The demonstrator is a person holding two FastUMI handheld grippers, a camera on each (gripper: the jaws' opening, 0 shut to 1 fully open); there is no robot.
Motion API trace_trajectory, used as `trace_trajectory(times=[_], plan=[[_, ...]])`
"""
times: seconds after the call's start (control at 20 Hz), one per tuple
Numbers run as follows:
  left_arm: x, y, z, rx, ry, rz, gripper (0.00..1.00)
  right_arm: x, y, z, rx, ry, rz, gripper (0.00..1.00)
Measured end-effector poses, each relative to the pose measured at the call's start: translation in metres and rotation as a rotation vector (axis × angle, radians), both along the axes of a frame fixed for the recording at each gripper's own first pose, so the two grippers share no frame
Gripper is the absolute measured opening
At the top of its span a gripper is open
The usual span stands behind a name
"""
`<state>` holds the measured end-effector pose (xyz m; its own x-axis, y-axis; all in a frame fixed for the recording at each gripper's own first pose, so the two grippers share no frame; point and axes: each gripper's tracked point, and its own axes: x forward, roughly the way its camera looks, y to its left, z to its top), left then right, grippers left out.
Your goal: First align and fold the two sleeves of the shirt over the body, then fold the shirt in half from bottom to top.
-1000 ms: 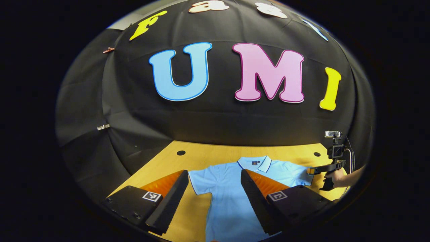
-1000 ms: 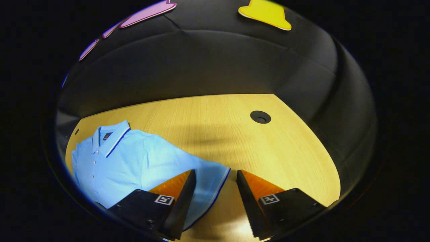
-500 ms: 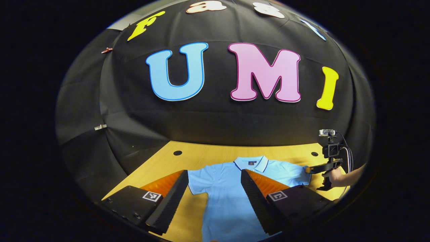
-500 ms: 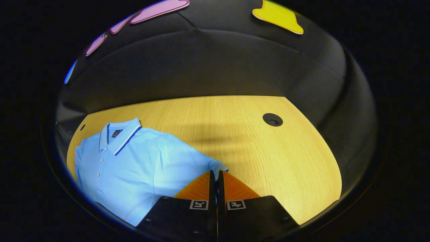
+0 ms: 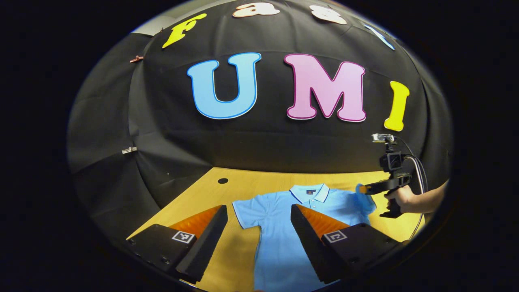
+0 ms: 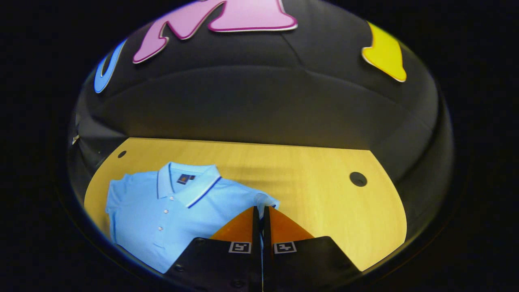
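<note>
Change: since 1 s ago my right gripper [image 6: 259,207] has gone from spread jaws to clenched on the shirt's sleeve [image 6: 265,199], and since 0.5 s ago it has lifted that sleeve off the wood; in the left gripper view I see it sit higher now.
Right gripper: both fingers pressed together with the sleeve's edge pinched between their tips; the cloth bunches there.
Left gripper [image 5: 258,213]: released, 2 fingers wide apart, hovering above the shirt's near side, touching nothing that I can see.
Shirt [image 6: 162,215]: light blue polo, lying flat on the table, collar towards the wall, buttons up.
Other sleeve [image 5: 245,211]: spread flat on the wood, between my left gripper's fingers in the left gripper view.
Left gripper view adds: the right gripper [image 5: 362,189] from the side, a hand [image 5: 399,198] on its handle, a cable behind it, and the raised sleeve [image 5: 365,198] hanging from its tips.
Right gripper view adds: the button row and the dark-edged collar [image 6: 188,184] close up.
In the way: my left gripper's right-hand finger [image 5: 308,235] covers part of the shirt's body.
Table [image 6: 316,194]: pale wood, 1 round dark hole [image 6: 358,179] well apart from the shirt, a 2nd small hole [image 6: 121,154] near the far corner.
Room: black cloth wall behind the table, 2 clips [image 5: 129,150] on it at the left.
</note>
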<state>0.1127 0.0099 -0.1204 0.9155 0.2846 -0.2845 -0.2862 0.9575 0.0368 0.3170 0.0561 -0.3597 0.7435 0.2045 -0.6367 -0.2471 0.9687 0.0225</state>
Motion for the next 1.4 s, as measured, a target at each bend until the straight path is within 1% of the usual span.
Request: trace_trajectory(times=[0.1,0.2,0.4,0.6,0.65,0.7,0.75,0.95,1.0,1.1,1.15,1.25,1.35,1.4], plan=[[-0.006,0.009,0.002,0.008,-0.01,0.03,0.99,-0.006,0.029,0.0,-0.021,-0.012,0.057,0.05],[-0.011,0.014,0.003,-0.001,-0.008,0.039,1.0,-0.016,0.056,-0.008,-0.021,0.005,0.095,0.05],[-0.022,0.026,-0.001,-0.019,0.0,0.069,1.0,-0.031,0.095,-0.017,-0.021,0.033,0.131,0.06],[-0.025,0.037,-0.014,-0.042,0.021,0.09,1.0,-0.048,0.127,-0.019,0.009,0.064,0.169,0.06],[-0.024,0.04,-0.017,-0.046,0.024,0.09,1.0,-0.053,0.133,-0.02,0.013,0.072,0.184,0.1],[-0.021,0.042,-0.022,-0.05,0.029,0.089,1.0,-0.056,0.137,-0.024,0.015,0.079,0.2,0.12],[-0.017,0.046,-0.025,-0.054,0.032,0.086,1.0,-0.061,0.141,-0.026,0.015,0.086,0.213,0.18],[0.011,0.058,-0.038,-0.065,0.027,0.063,0.99,-0.082,0.149,-0.019,0.057,0.101,0.231,0.18],[0.02,0.061,-0.042,-0.073,0.027,0.049,1.0,-0.088,0.149,-0.015,0.074,0.104,0.231,0.22],[0.043,0.068,-0.053,-0.091,0.036,0.019,0.99,-0.098,0.144,-0.004,0.096,0.094,0.234,0.44],[0.056,0.071,-0.059,-0.101,0.041,0.002,0.99,-0.102,0.137,0.003,0.094,0.077,0.236,0.61],[0.081,0.081,-0.074,-0.113,0.058,-0.025,0.99,-0.107,0.121,0.017,0.077,0.039,0.242,0.86],[0.106,0.091,-0.095,-0.116,0.081,-0.044,0.99,-0.112,0.101,0.03,0.043,0.0,0.246,0.98],[0.12,0.097,-0.105,-0.115,0.088,-0.041,1.0,-0.113,0.09,0.037,0.03,-0.02,0.241,0.98]])
